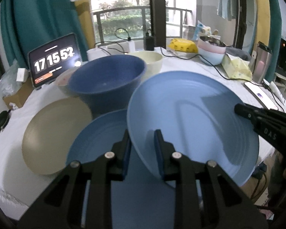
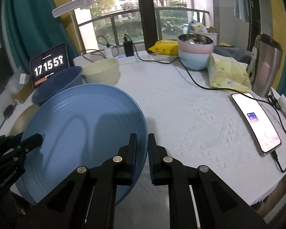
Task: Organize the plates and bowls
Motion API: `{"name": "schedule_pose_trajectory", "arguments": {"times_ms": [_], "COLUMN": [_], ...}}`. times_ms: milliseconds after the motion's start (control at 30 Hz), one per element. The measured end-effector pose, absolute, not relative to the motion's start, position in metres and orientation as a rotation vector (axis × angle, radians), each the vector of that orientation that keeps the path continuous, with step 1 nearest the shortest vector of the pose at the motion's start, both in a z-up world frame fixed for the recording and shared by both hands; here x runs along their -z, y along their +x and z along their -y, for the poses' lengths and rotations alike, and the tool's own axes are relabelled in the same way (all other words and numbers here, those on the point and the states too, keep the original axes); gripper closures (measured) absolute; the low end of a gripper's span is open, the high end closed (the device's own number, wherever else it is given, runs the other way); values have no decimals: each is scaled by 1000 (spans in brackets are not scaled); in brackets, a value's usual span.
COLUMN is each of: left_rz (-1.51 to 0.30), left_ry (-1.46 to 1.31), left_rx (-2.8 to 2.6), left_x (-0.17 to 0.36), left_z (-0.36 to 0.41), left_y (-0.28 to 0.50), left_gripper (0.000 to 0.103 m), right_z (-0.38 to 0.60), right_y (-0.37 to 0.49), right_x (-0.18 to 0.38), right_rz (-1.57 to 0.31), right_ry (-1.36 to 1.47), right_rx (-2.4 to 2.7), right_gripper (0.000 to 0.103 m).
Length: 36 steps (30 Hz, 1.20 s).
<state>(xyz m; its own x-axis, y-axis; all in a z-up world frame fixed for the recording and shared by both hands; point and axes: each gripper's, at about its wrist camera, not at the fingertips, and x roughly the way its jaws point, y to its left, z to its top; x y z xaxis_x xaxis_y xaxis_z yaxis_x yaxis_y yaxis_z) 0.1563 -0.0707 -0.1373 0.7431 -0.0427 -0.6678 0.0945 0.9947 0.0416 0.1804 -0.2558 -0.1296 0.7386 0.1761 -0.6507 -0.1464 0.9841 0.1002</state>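
A light blue plate (image 1: 190, 118) is held tilted above the table between both grippers; it also shows in the right wrist view (image 2: 82, 126). My left gripper (image 1: 143, 143) is shut on its left rim. My right gripper (image 2: 142, 148) is shut on its right rim, and its finger shows in the left wrist view (image 1: 261, 118). Below lies a second blue plate (image 1: 97, 139) on the table. A beige plate (image 1: 55, 133) lies left of it. A dark blue bowl (image 1: 106, 78) and a cream bowl (image 1: 150, 61) stand behind.
A tablet clock (image 1: 54, 60) stands at the back left. Stacked pink and blue bowls (image 2: 196, 55), a yellow tissue pack (image 2: 228, 76), a steel tumbler (image 2: 265, 66) and a phone (image 2: 255, 122) with cables are on the right. The white table (image 2: 181, 114) edge is near.
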Motion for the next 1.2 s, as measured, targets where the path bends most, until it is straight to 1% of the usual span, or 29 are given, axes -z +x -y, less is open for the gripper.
{"name": "schedule_pose_trajectory", "arguments": {"times_ms": [500, 967, 1200], "left_rz": [-697, -701, -736], "left_ry": [79, 86, 78], "left_rx": [-15, -76, -87], "left_x": [140, 151, 161], "left_z": [24, 4, 0], "left_y": [125, 112, 117], "left_gripper": [78, 76, 75], "right_z": [201, 173, 165], "right_y": [165, 161, 164], "right_x": [131, 139, 148], "right_rz": [-728, -752, -774], "right_ry": [-13, -51, -61], "right_rx": [-245, -280, -281], "right_gripper": [90, 89, 89]}}
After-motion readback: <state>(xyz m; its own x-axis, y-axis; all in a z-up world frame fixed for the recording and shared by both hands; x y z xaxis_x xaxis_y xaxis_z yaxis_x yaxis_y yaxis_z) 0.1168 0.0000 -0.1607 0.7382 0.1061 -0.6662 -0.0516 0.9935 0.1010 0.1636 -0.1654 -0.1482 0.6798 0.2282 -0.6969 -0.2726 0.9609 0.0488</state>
